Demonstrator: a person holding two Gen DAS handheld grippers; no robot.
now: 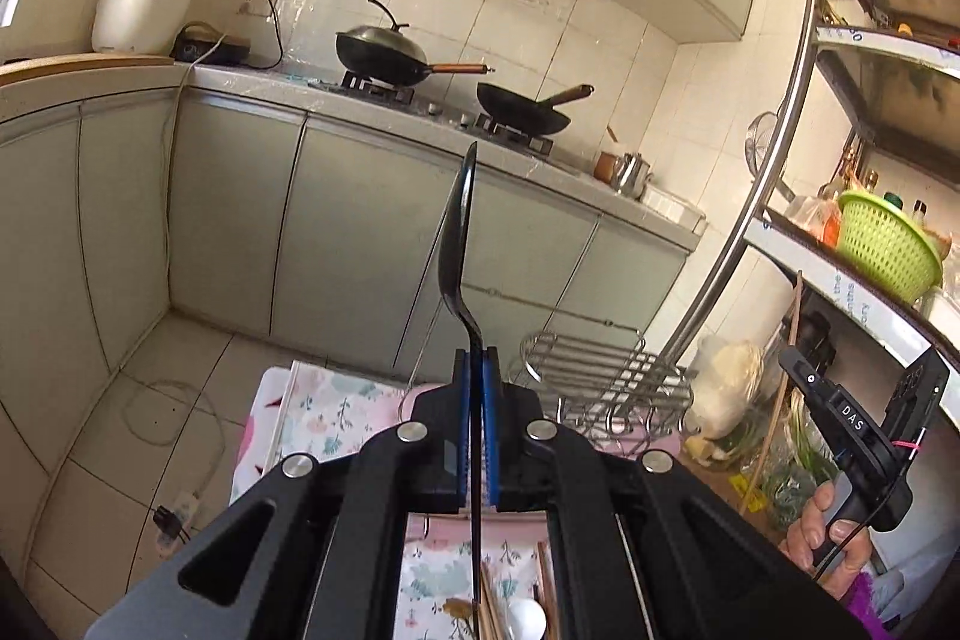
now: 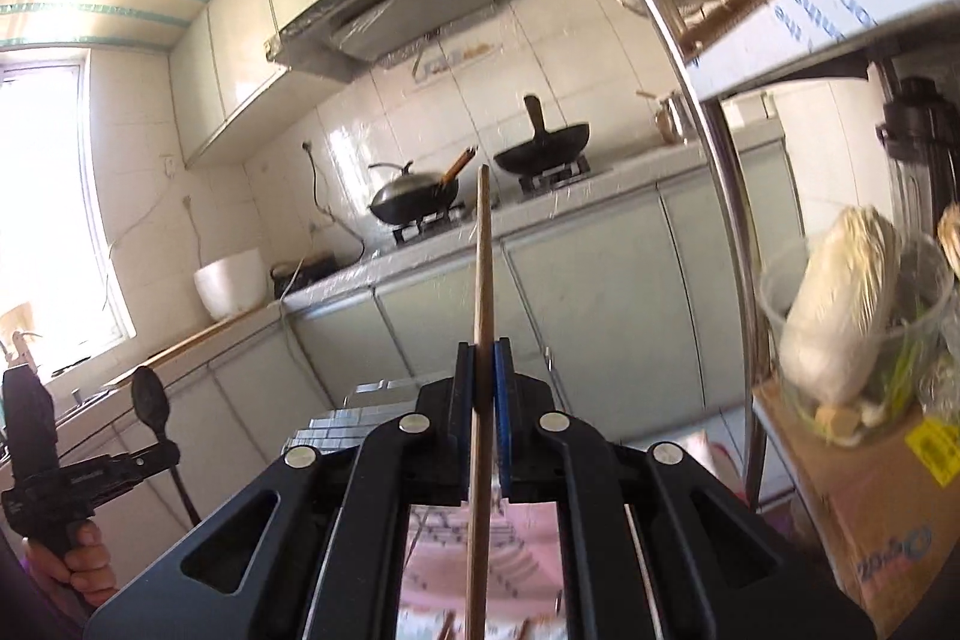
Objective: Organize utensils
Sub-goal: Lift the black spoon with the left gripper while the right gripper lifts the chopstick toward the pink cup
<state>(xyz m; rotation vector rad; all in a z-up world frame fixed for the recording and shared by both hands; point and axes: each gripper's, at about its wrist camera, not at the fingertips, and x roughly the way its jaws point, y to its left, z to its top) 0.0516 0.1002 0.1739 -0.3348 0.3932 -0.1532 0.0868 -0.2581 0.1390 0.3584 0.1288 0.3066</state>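
**Two utensils held aloft, one per gripper**

Left gripper (image 1: 475, 370): blue pads pressed on the neck of a black spoon (image 1: 457, 232), seen edge-on, bowl rising ahead of the jaws, handle running back beneath them. Below and behind the pads: floral cloth (image 1: 336, 412) with chopsticks (image 1: 543, 586) and a white spoon (image 1: 528, 619) lying on it. Just ahead to the right: wire rack (image 1: 606, 376) on the same cloth.

Right gripper (image 2: 483, 370): pads pinched on a single wooden chopstick (image 2: 483, 268), its tip pointing up and forward past the jaws, its other end trailing below them. Pink cloth (image 2: 480, 538) blurred underneath.

Far ahead of both grippers: counter (image 1: 384, 112) with two woks on the burners. To the right: metal shelf (image 1: 780, 148) bearing a green basket (image 1: 888, 244).

Each gripper shows in the other's view, gripped by a hand (image 1: 822, 538) at the handle; from the right wrist view, the black spoon's bowl stands upright above the left gripper.
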